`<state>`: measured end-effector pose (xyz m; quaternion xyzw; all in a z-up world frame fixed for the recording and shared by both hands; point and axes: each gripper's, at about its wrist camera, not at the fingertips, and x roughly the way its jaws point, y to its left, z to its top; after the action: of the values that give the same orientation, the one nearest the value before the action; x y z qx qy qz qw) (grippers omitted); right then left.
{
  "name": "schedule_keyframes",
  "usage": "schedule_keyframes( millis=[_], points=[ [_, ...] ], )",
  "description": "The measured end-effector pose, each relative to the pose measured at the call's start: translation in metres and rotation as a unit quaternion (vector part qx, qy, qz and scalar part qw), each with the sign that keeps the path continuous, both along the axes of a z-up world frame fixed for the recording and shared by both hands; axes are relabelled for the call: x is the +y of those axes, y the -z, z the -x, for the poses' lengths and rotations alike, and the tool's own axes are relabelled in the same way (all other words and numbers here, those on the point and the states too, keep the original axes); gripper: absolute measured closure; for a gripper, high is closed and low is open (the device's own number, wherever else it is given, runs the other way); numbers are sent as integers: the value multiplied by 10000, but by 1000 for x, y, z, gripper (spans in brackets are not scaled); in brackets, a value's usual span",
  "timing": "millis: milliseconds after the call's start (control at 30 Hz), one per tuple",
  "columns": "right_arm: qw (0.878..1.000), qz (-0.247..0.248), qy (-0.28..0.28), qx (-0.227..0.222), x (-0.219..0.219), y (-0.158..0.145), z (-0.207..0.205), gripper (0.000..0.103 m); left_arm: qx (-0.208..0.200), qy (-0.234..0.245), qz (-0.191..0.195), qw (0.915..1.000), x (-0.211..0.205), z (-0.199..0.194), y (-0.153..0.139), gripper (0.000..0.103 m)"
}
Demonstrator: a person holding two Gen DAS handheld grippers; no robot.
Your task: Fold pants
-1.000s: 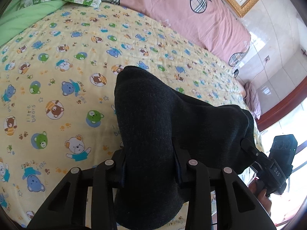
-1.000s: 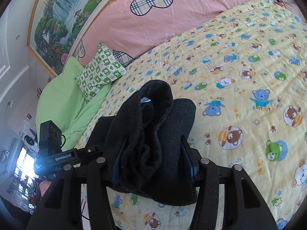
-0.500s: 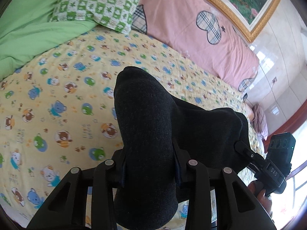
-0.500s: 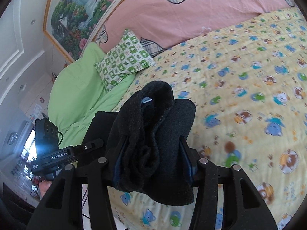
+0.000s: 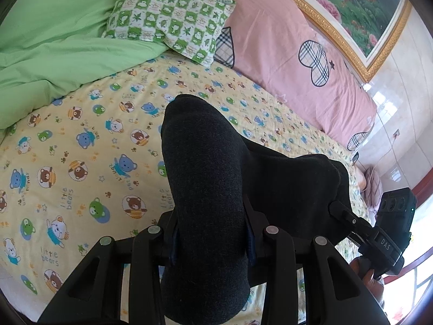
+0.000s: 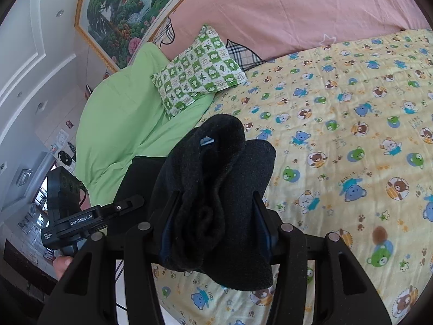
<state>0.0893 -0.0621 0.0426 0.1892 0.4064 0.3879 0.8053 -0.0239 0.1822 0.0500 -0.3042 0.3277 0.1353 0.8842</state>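
Dark charcoal knit pants (image 5: 205, 189) hang bunched between both grippers, held up above a yellow bedsheet printed with little cartoon bears (image 5: 81, 157). In the left wrist view the fabric runs from the centre toward 4 o'clock, where the right gripper (image 5: 341, 211) pinches its far end. In the right wrist view a thick fold of the pants (image 6: 216, 189) fills the middle, a small blue tag showing near its top.

A green duvet (image 5: 54, 40) lies at 10 o'clock, a green-and-white checked pillow (image 5: 173, 19) at 12, a pink cover with plaid hearts (image 5: 297, 54) at 1, and a gold-framed landscape painting (image 5: 351, 5) on the wall at 2.

The left gripper (image 5: 211, 241) is clamped narrowly on the cloth. The right gripper's fingers likewise press a thicker wad between them.
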Motion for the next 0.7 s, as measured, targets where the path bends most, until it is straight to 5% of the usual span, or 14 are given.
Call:
schedule_keyframes(
  millis=[700],
  points=[
    [9986,144,-510,18,91,12,-58,51,105,-721,-107,9973,75,-4,16,66]
  ],
)
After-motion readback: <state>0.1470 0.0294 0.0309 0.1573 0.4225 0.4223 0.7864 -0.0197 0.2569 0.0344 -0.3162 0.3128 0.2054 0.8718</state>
